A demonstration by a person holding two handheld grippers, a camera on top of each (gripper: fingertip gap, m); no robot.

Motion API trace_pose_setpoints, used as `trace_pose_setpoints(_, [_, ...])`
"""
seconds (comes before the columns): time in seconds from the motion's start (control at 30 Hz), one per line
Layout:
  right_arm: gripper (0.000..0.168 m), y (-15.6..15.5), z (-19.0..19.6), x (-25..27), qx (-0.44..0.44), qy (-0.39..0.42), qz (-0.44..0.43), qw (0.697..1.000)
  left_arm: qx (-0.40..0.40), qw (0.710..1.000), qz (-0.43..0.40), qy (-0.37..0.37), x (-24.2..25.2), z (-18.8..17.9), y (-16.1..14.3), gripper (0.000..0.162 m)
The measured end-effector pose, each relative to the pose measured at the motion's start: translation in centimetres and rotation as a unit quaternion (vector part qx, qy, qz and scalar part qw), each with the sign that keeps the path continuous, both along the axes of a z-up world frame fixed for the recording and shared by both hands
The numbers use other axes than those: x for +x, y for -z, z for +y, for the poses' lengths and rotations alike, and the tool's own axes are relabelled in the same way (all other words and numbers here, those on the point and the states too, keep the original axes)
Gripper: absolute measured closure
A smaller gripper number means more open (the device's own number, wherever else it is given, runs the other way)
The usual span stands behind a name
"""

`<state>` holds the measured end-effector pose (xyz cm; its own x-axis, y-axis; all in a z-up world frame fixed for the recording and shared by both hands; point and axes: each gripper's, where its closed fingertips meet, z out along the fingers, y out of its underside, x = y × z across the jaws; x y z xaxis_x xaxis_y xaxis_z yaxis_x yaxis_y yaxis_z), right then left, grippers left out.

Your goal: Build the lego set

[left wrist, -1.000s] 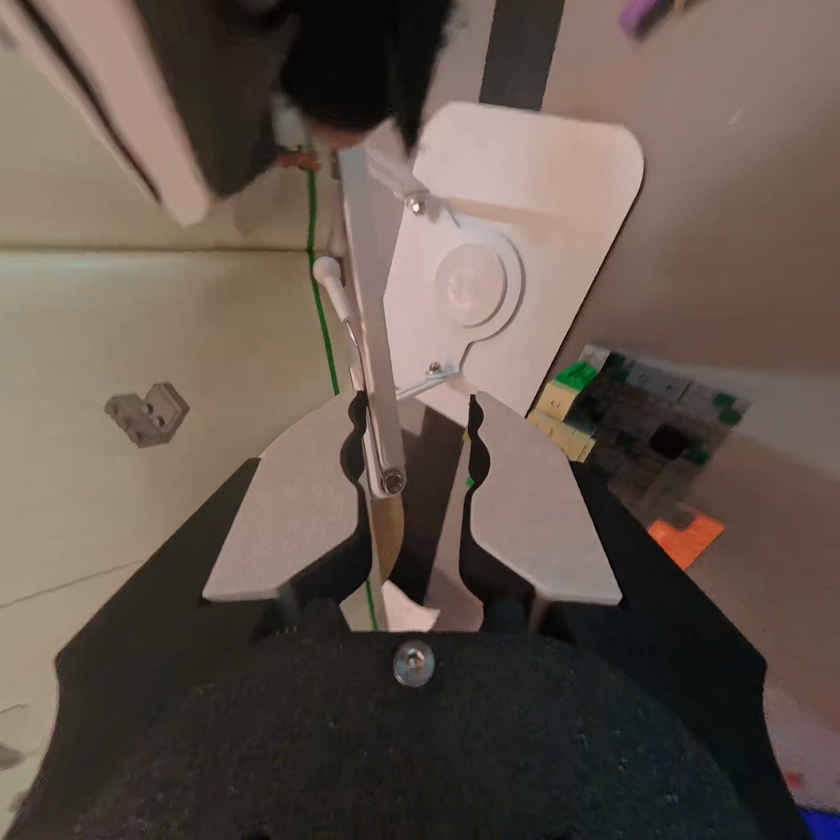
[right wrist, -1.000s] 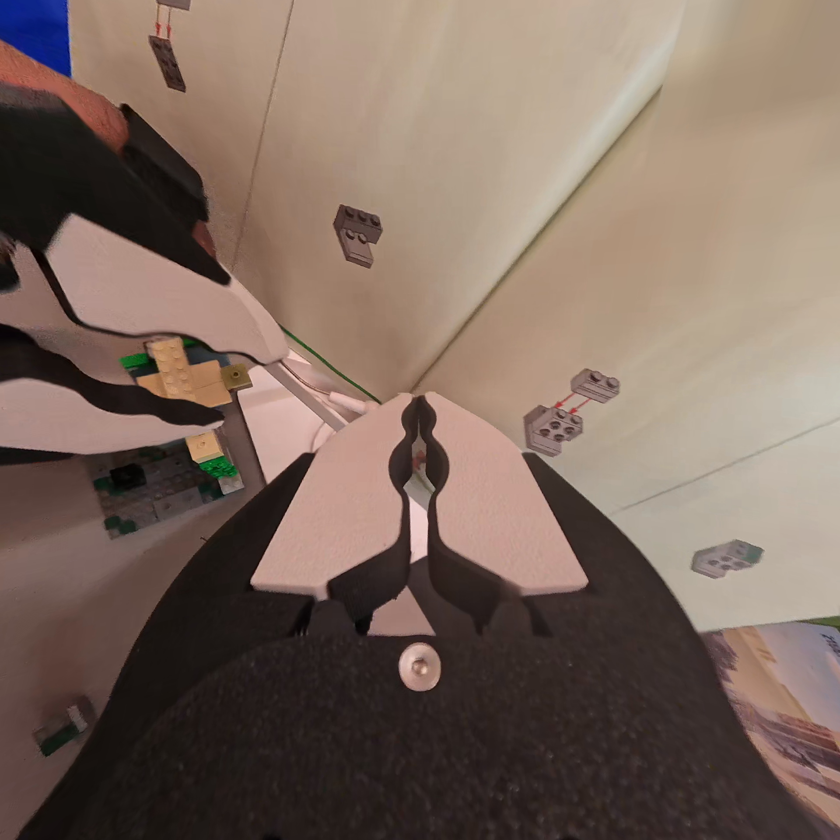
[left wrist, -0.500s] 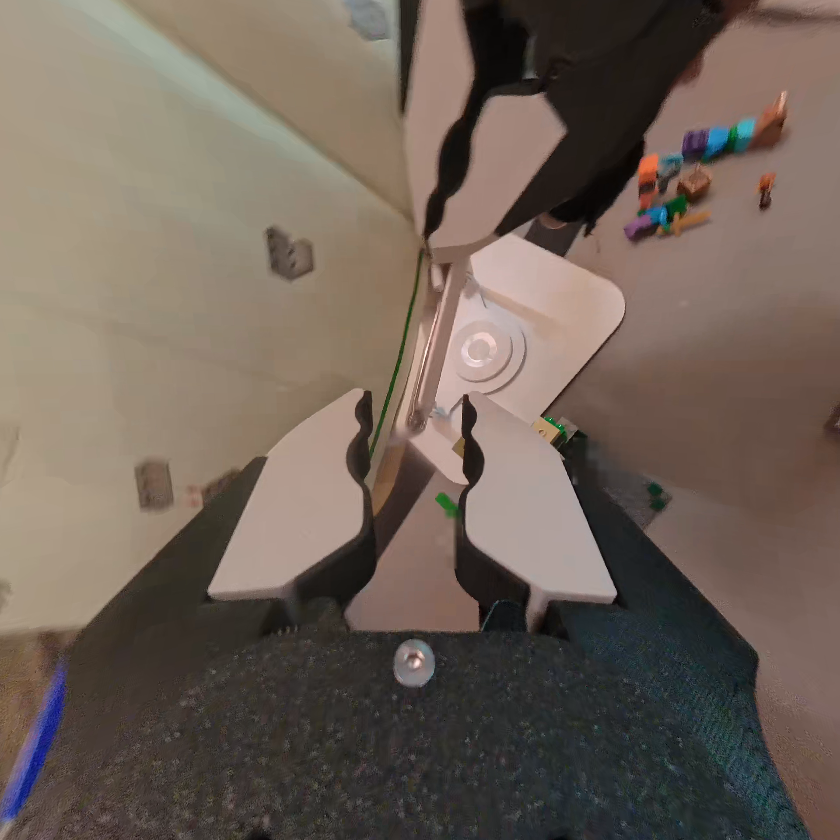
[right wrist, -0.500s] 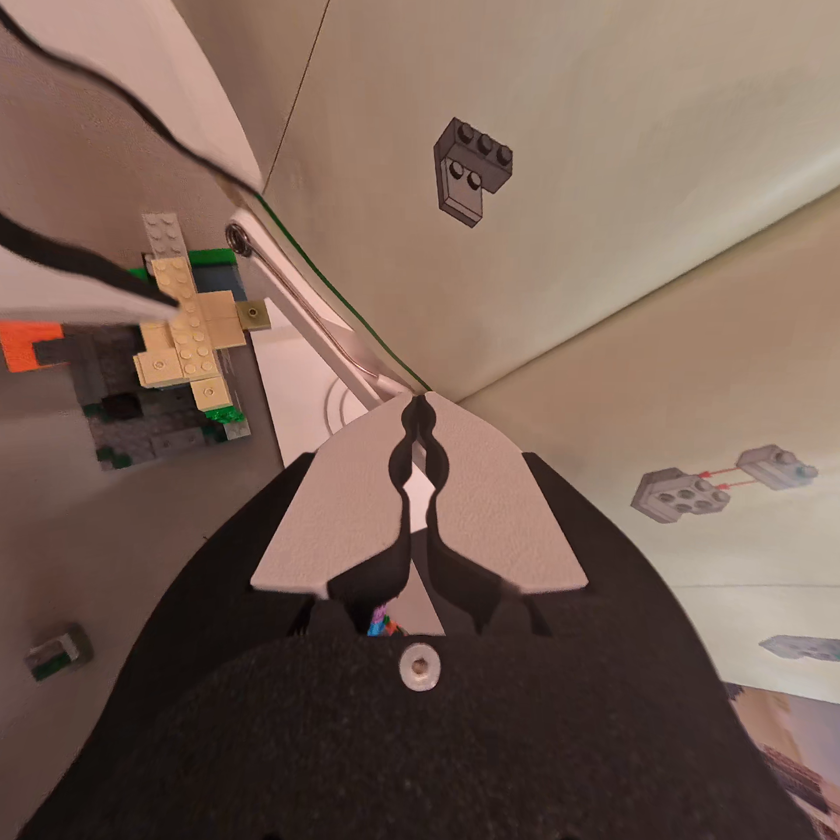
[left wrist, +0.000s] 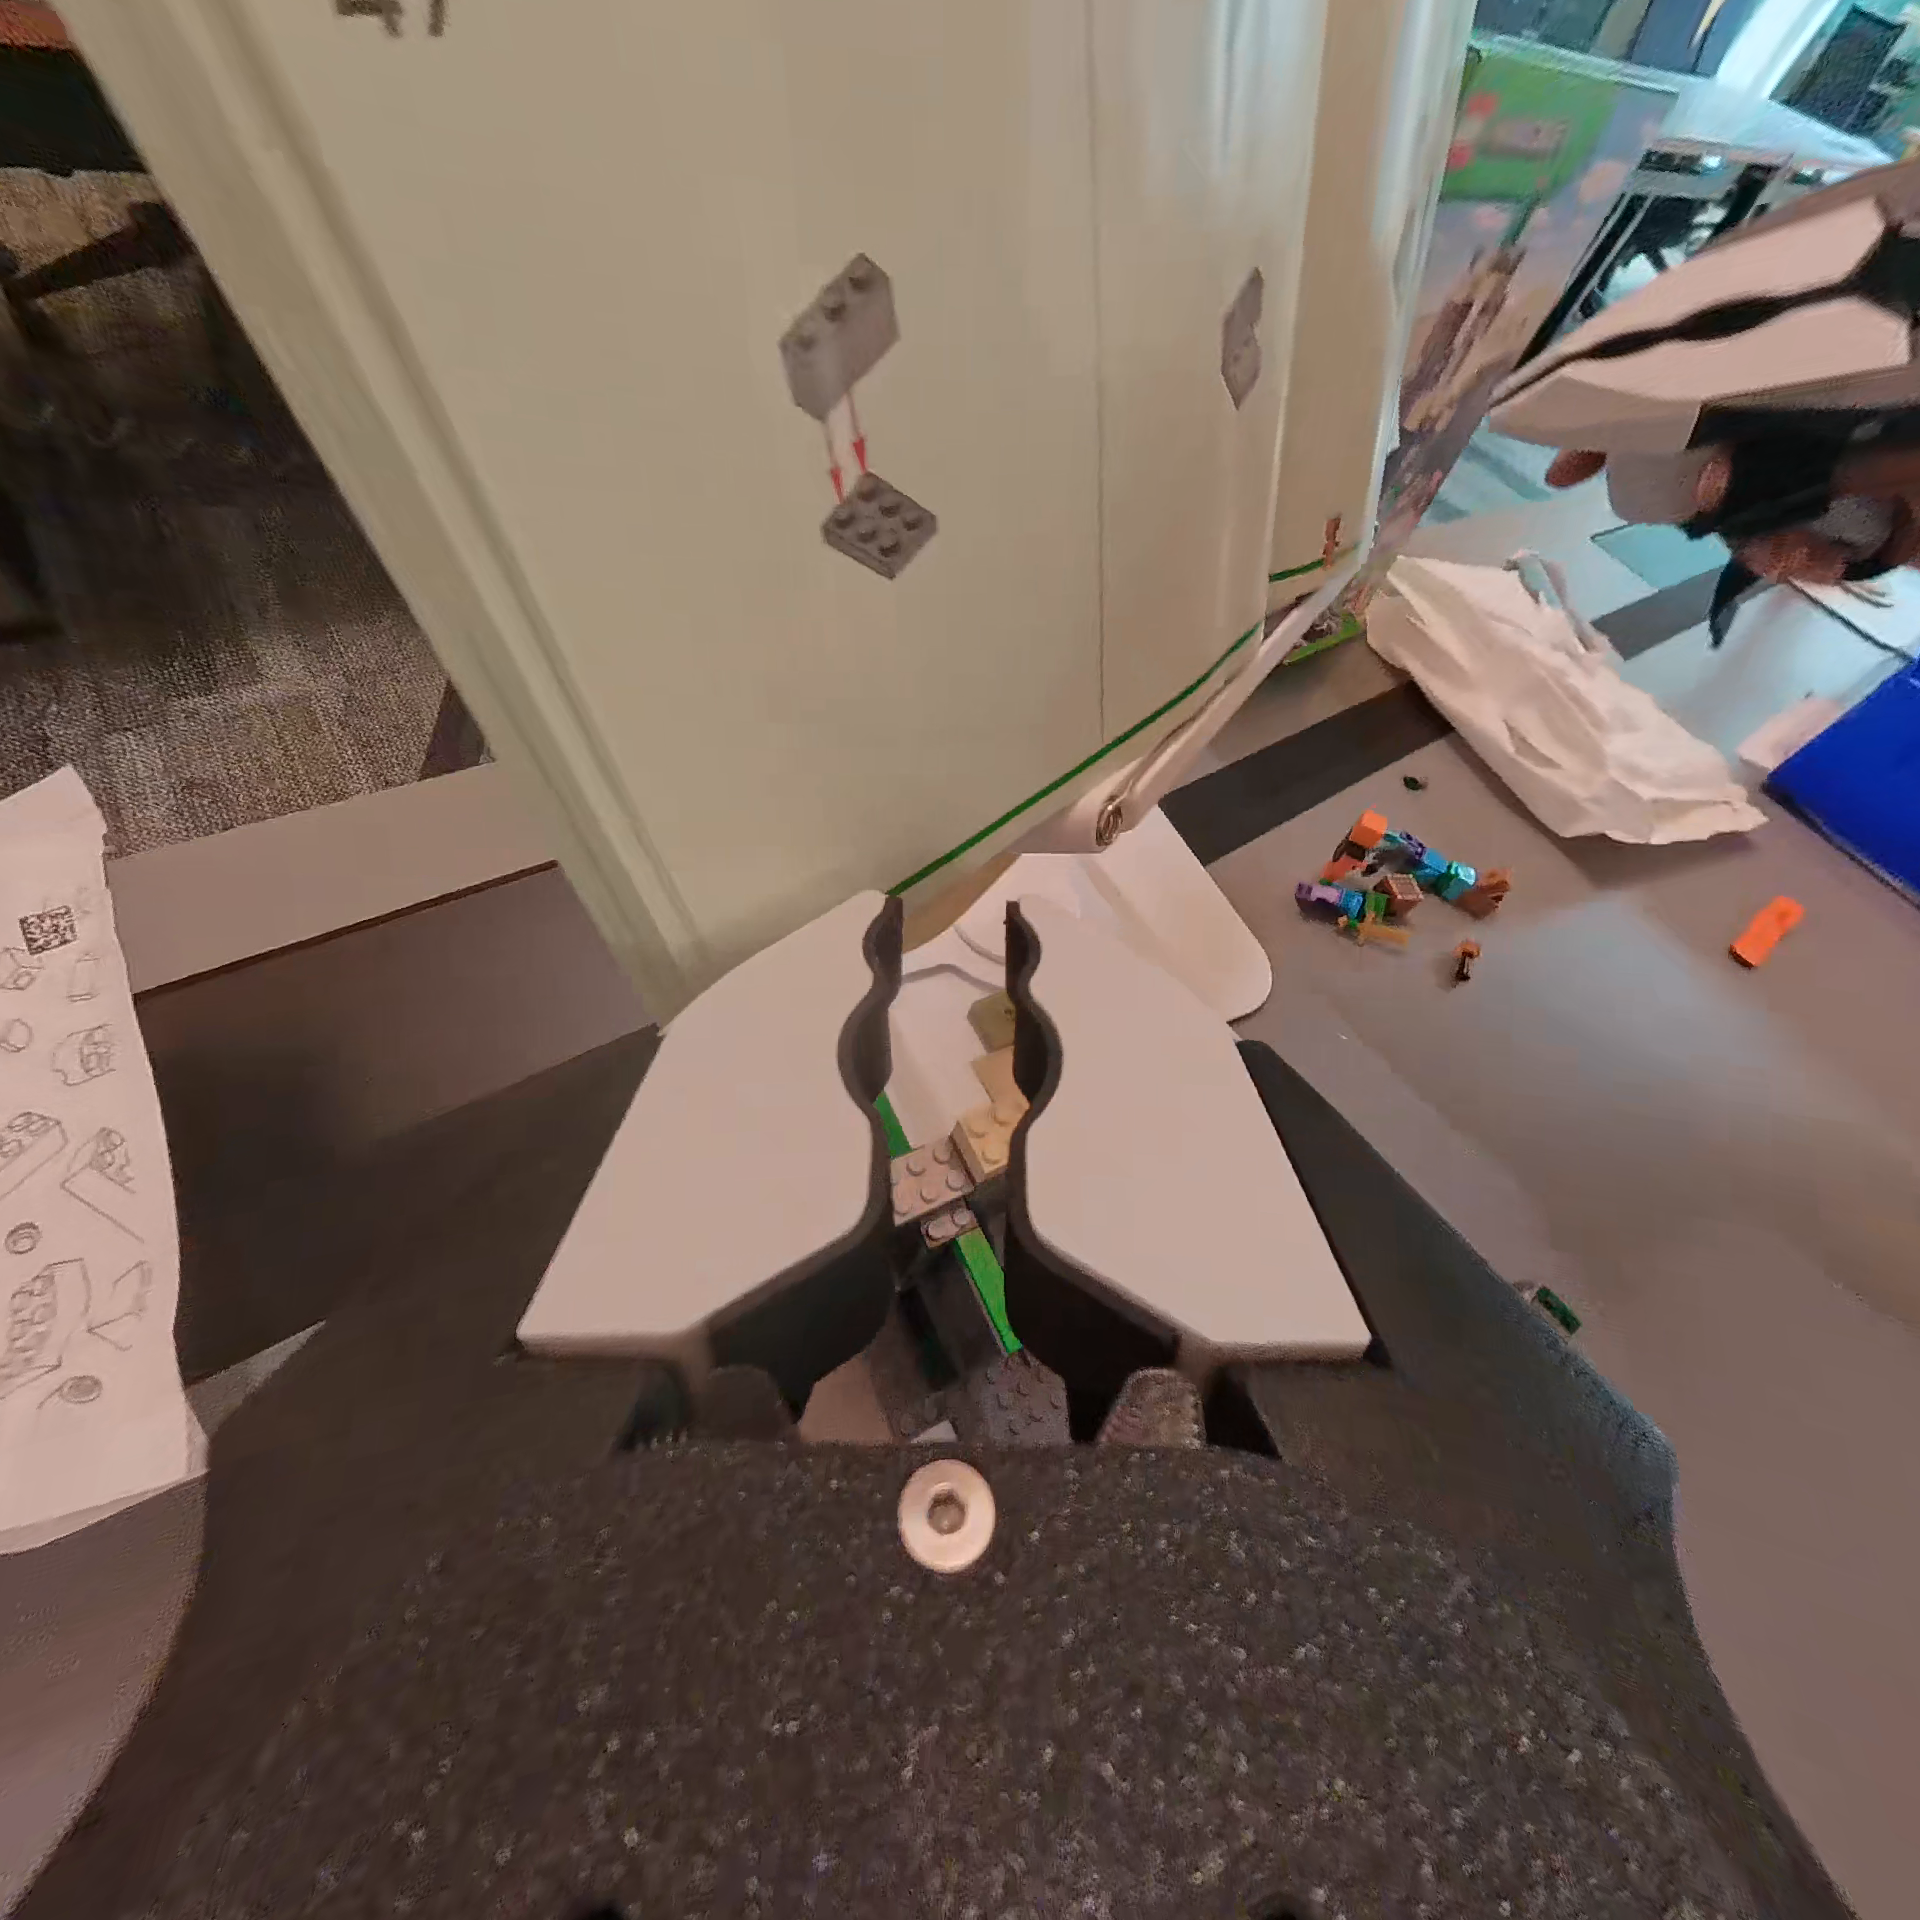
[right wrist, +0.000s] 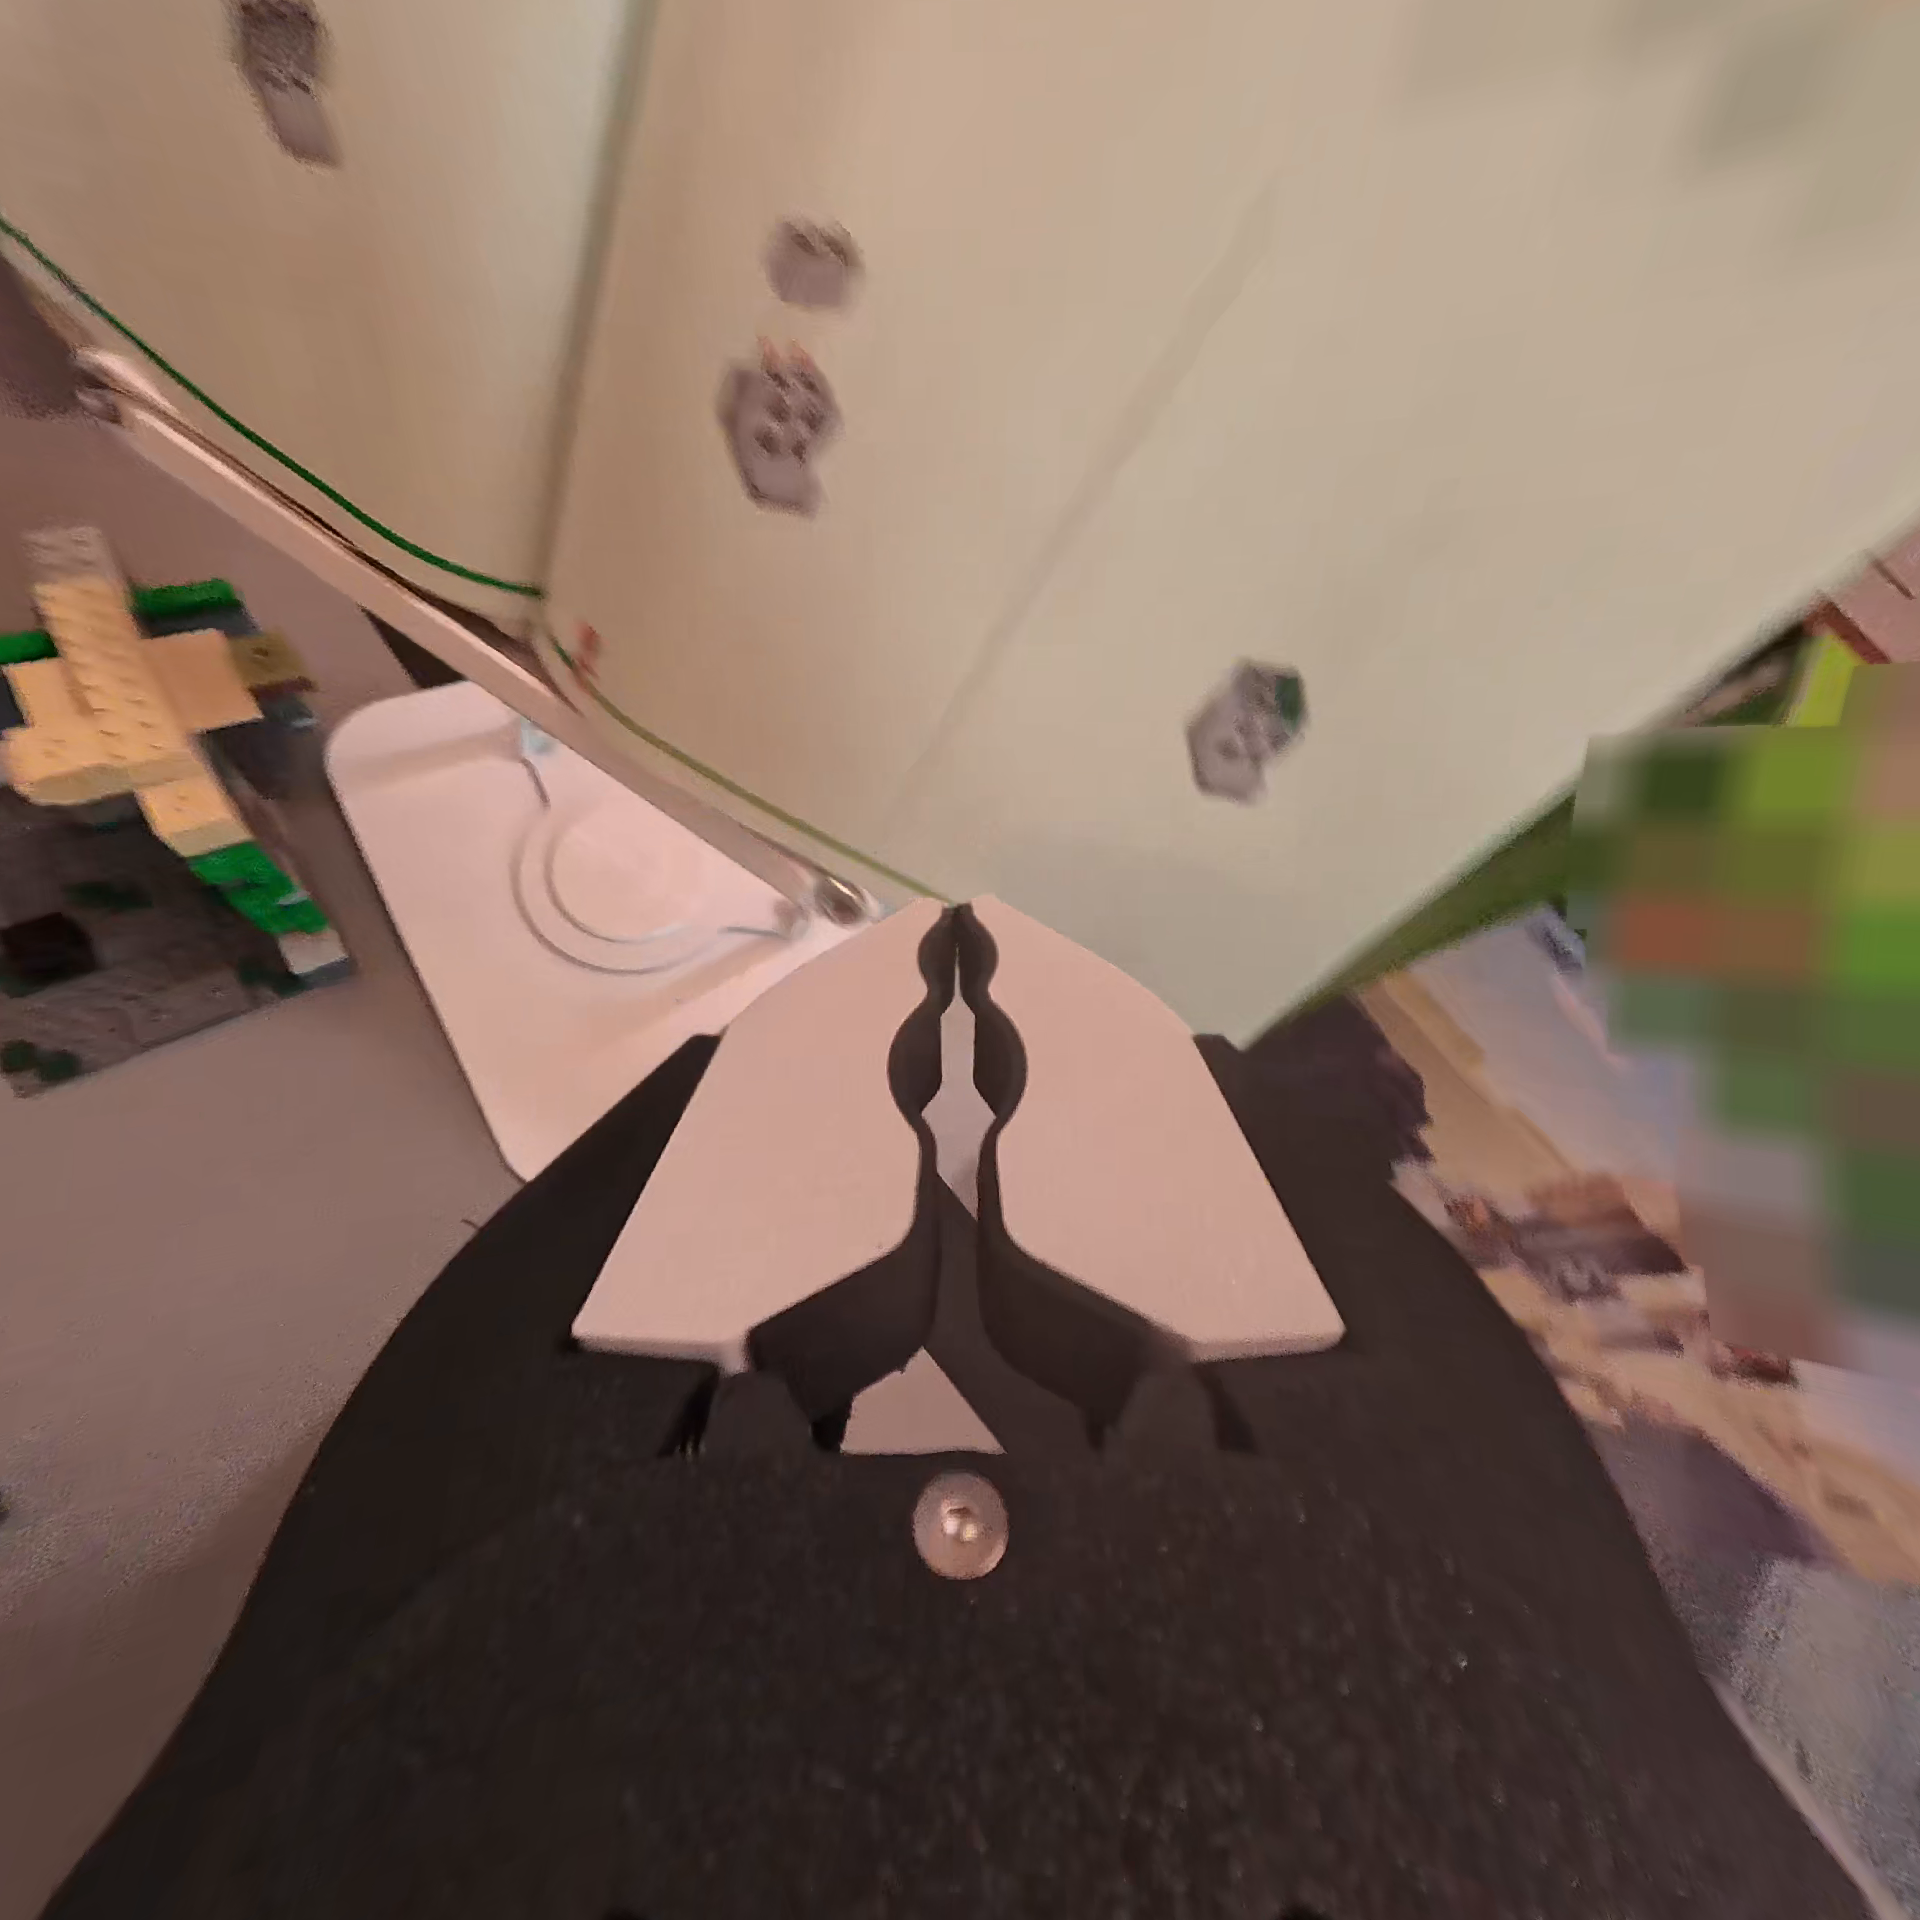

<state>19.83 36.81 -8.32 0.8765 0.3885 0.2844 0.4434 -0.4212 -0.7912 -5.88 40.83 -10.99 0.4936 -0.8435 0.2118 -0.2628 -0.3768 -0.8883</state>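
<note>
The part-built lego model [right wrist: 114, 707], tan plates crossed over green and grey layers, sits on the grey table left of the booklet stand. In the left wrist view it shows below and between my fingers [left wrist: 951, 1164]. My left gripper [left wrist: 948, 914] is open and empty, just above the model. The instruction booklet [left wrist: 727, 416] stands open on a white stand [left wrist: 1195, 935]. My right gripper [right wrist: 956, 912] is shut, its tips at the lower edge of a booklet page [right wrist: 1143, 416]; I cannot tell if it pinches the page. It also shows blurred at upper right [left wrist: 1507, 400].
A heap of small coloured pieces [left wrist: 1392, 894] and an orange piece [left wrist: 1763, 931] lie right of the stand. A crumpled white bag [left wrist: 1538, 707] and a blue box [left wrist: 1860, 790] sit behind them. A printed sheet [left wrist: 73, 1143] lies at the left. A printed box [right wrist: 1558, 1299] lies at the right. Some 25 cm of space lies between my two pairs of fingers.
My left gripper swung from facing the stand base to above the model, facing the booklet upright. My right gripper stayed shut and shifted right along the booklet's lower edge; the page is blurred.
</note>
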Motion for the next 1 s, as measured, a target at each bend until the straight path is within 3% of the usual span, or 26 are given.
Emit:
trace_pose_setpoints(0.17, [0.156,1.9,0.0,5.0,0.022,0.065,0.053,0.996,-0.006,1.000,0.005,-0.009,-0.2,1.0,0.0,0.162])
trace_pose_setpoints(0.27, [0.155,2.2,0.4,6.2,0.038,0.076,0.079,0.993,-0.042,0.999,-0.005,0.000,-0.1,1.1,-0.1,0.162])
trace_pose_setpoints(0.4, [0.147,3.7,0.8,5.9,-0.003,0.054,0.116,0.992,-0.067,0.998,-0.017,0.000,-0.2,1.5,-0.1,0.162])
trace_pose_setpoints(0.5, [0.133,4.4,0.8,5.0,-0.043,0.026,0.202,0.978,-0.058,0.998,-0.009,-0.008,-0.2,1.8,0.0,0.162])
trace_pose_setpoints(0.63, [0.119,4.1,1.1,3.9,-0.050,-0.015,0.341,0.938,-0.045,0.999,0.003,-0.014,-0.2,2.1,0.1,0.162])
trace_pose_setpoints(0.8, [0.118,2.8,1.4,3.3,-0.011,-0.055,0.441,0.896,-0.043,0.999,0.016,-0.016,-0.1,3.0,0.1,0.162])
trace_pose_setpoints(1.0, [0.138,2.4,1.2,2.7,0.020,-0.054,0.421,0.905,-0.047,0.999,0.007,0.004,0.0,2.4,-0.1,0.150])
